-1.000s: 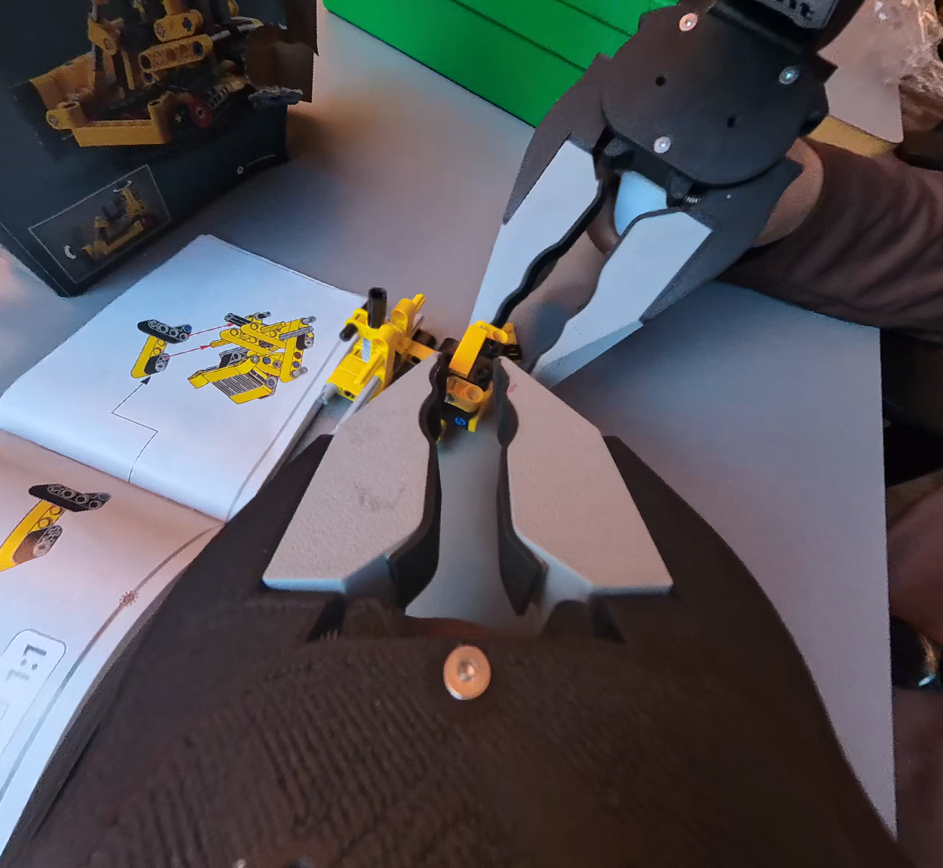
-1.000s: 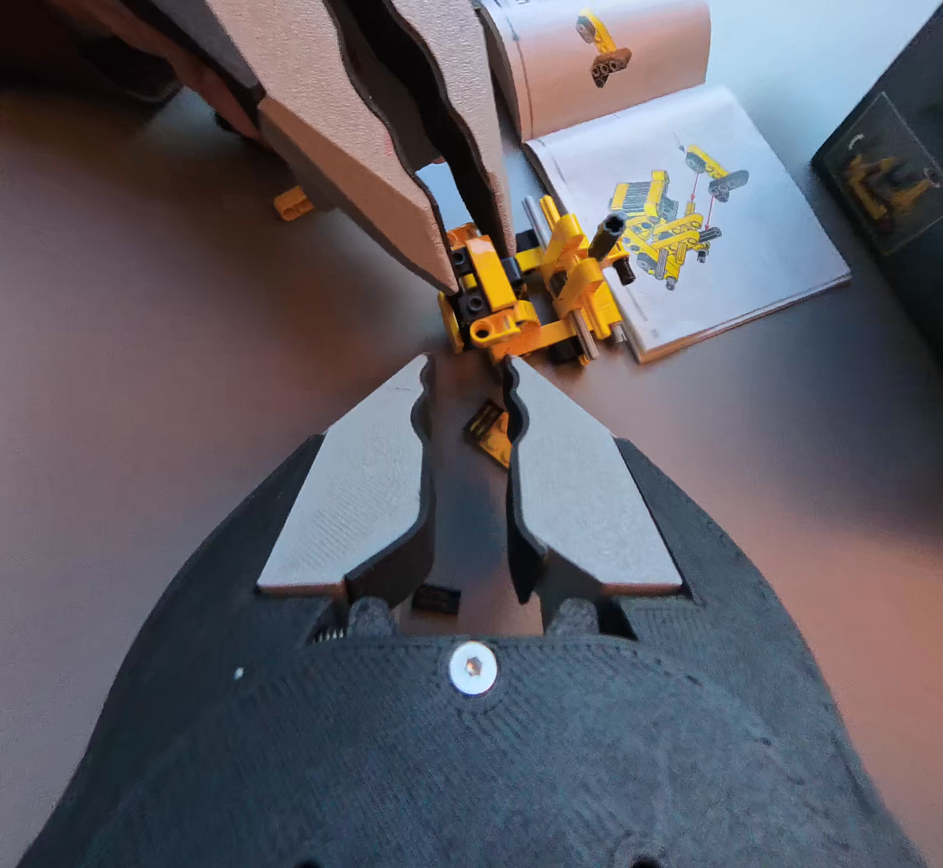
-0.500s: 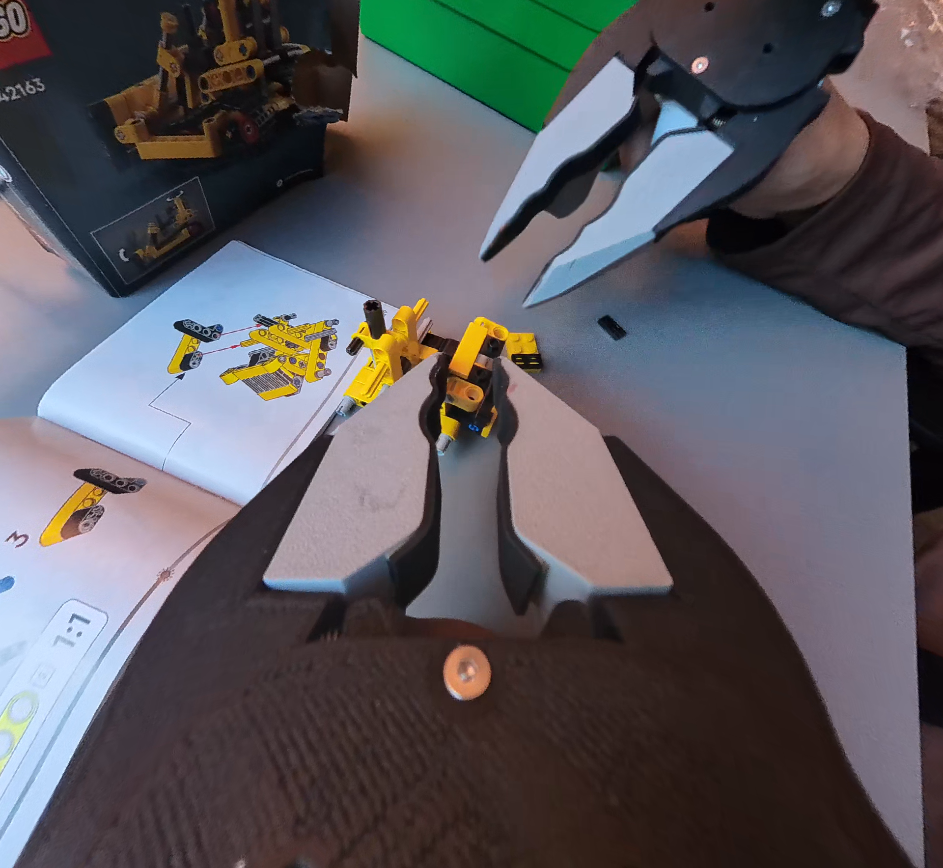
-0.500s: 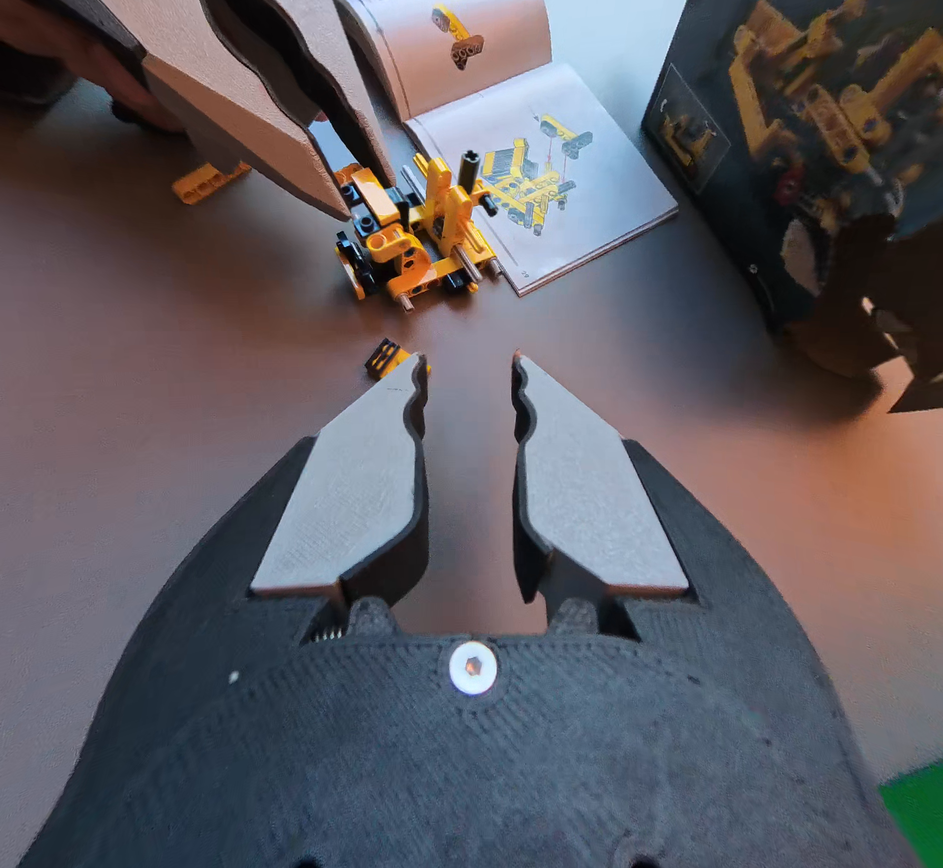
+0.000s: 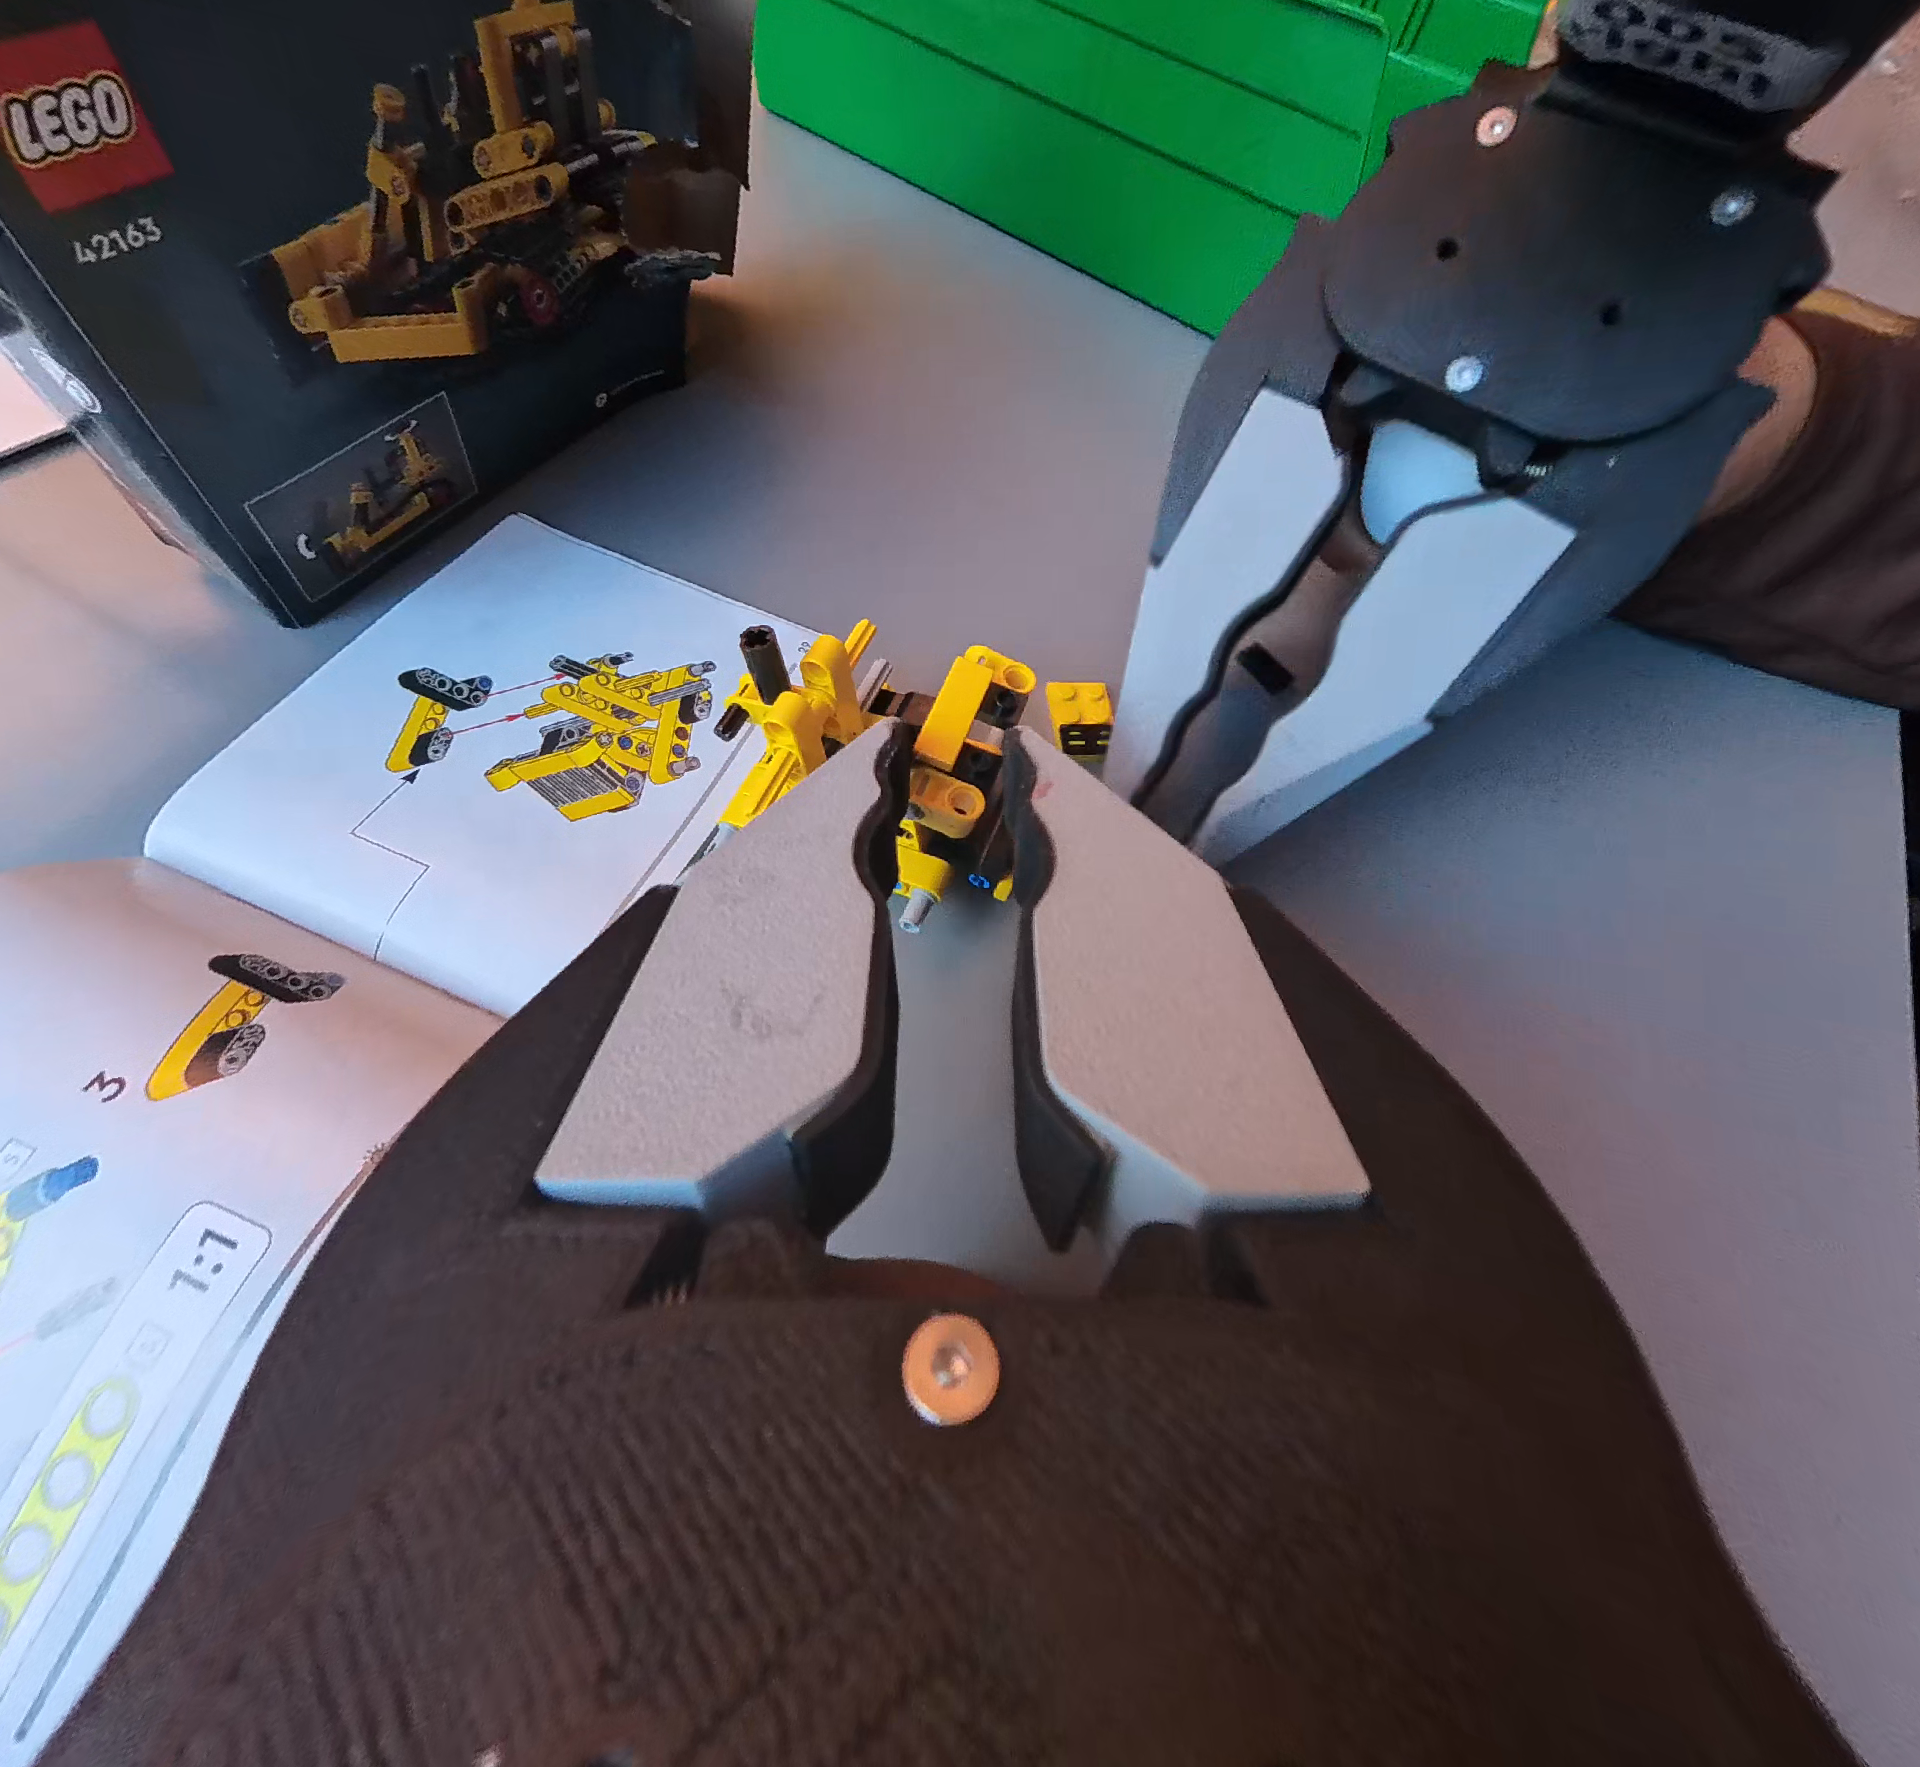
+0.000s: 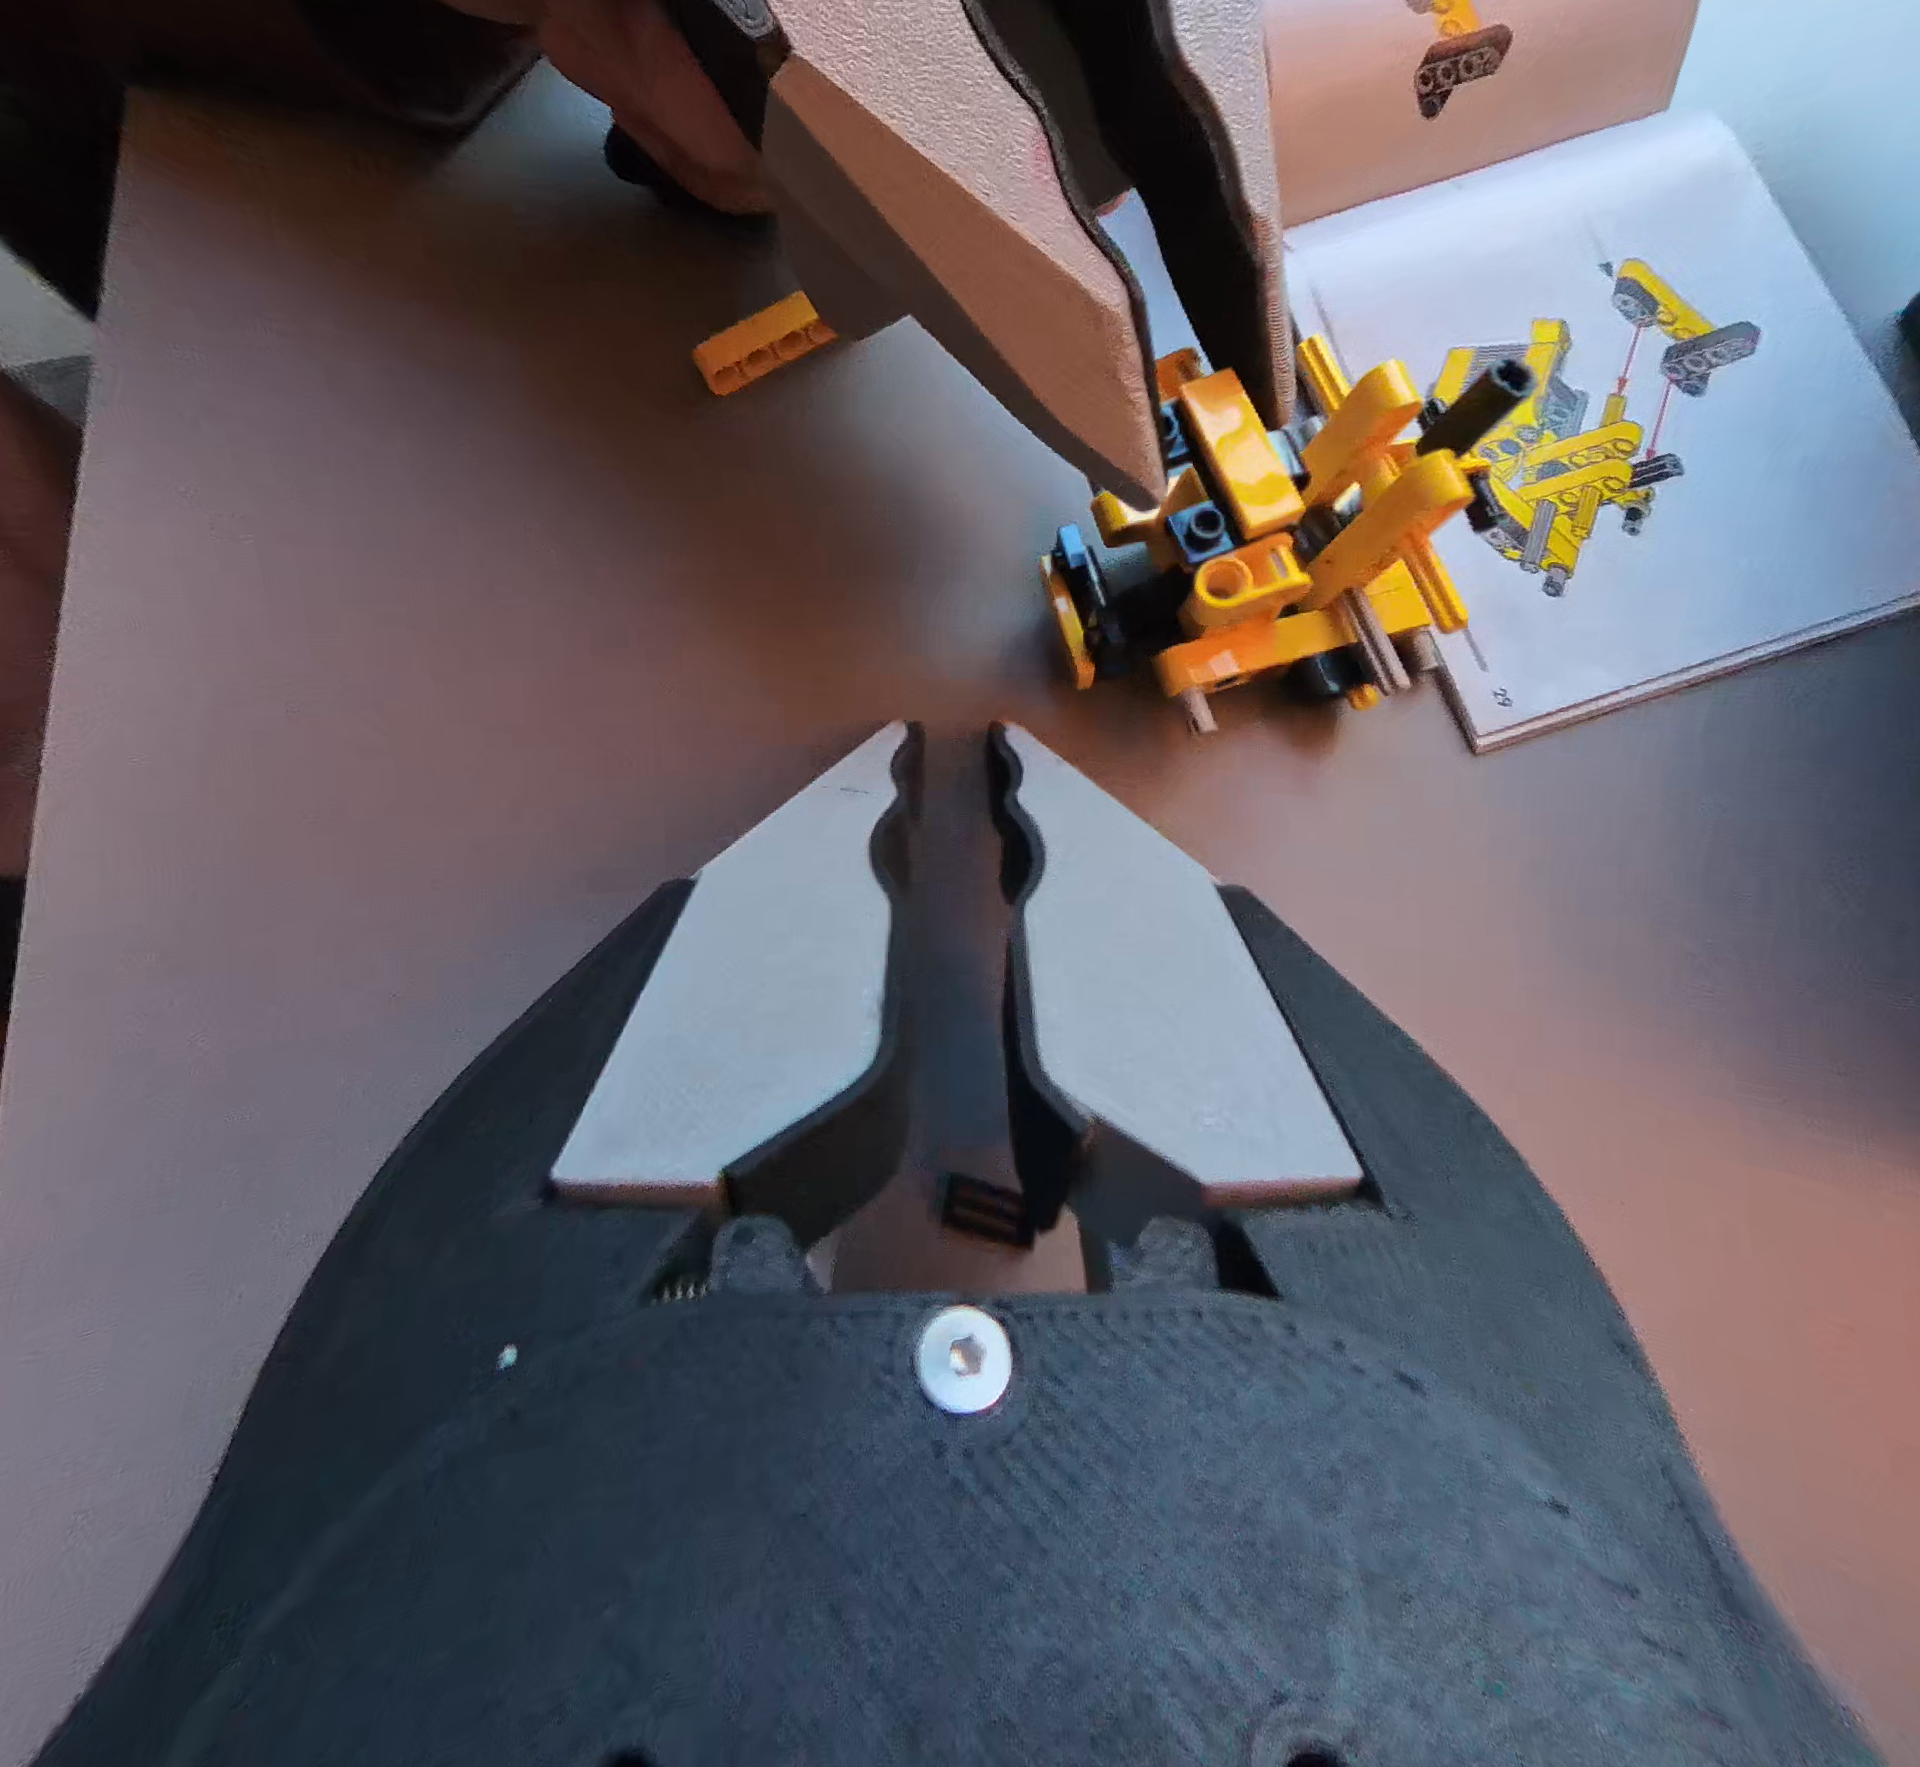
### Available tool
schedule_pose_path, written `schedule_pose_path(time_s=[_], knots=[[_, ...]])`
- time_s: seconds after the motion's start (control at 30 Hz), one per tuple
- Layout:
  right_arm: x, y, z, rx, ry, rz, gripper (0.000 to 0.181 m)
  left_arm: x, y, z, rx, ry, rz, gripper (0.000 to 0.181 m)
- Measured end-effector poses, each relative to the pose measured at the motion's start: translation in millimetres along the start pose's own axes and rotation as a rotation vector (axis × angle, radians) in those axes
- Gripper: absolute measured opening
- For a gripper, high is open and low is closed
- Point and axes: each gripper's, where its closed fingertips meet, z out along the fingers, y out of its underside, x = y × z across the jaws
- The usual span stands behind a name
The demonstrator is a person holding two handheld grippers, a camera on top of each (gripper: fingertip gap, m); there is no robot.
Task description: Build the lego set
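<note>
Two grippers meet at the yellow-and-black Lego model [image 5: 971, 699], which sits on the grey table [image 5: 1558, 990] against the edge of the open instruction booklet [image 5: 436, 782]. Half a second ago the right gripper [image 5: 1184, 824] hung raised and well apart from the model with its jaws spread wide. It now stands steeply with its tips down at the tabletop, just beside the model. Its jaws have narrowed to a slim slit with nothing between the tips. A small black ribbed piece [image 6: 982, 1208] lies on the table beneath the gap, back near the finger roots. The left gripper [image 5: 951, 751] has kept its clamp on the model's upper yellow block, wavy black pads pressing both sides.

Both tools have matt grey wedge-shaped fingers on coarse, layered black printed bodies, each with one bright screw. The model is glossy plastic: holed beams, pale axles poking out low, and a black tube slanting up.

A yellow studded brick with a black grille [image 5: 1081, 715] lies between the model and the right gripper's tips, so that side is tight. A yellow holed beam [image 6: 764, 356] lies behind the left gripper, near the table's far edge in the right wrist view. The dark Lego box [image 5: 312, 263] and green ribbed bin [image 5: 1039, 107] stand well back, leaving bare table between them and the model. A brown sleeve [image 5: 1829, 522] rests at the right edge.
</note>
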Motion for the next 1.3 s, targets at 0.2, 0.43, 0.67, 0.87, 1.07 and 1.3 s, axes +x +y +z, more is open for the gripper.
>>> schedule_pose_path(time_s=[0.2,0.43,0.67,0.87,1.07,1.3], knots=[[15,-6,6,0.007,0.121,0.037,0.013,-1,0,0,0.003,-0.002,-0.004,0.014],[27,-10,9,0.052,0.166,0.097,0.007,1,12,-1,-0.071,-0.036,0.123,0.014],[27,-10,9,0.057,0.147,0.122,0.0,3,17,-6,-0.08,-0.138,0.43,0.014],[21,-13,12,0.061,0.125,0.123,0.006,-1,18,-6,-0.074,-0.231,0.589,0.014],[22,-18,17,0.065,0.135,0.153,0.004,-2,19,-7,-0.077,-0.253,0.613,0.014],[24,-18,15,0.074,0.131,0.179,0.0,-4,21,-7,-0.081,-0.309,0.711,0.018]])
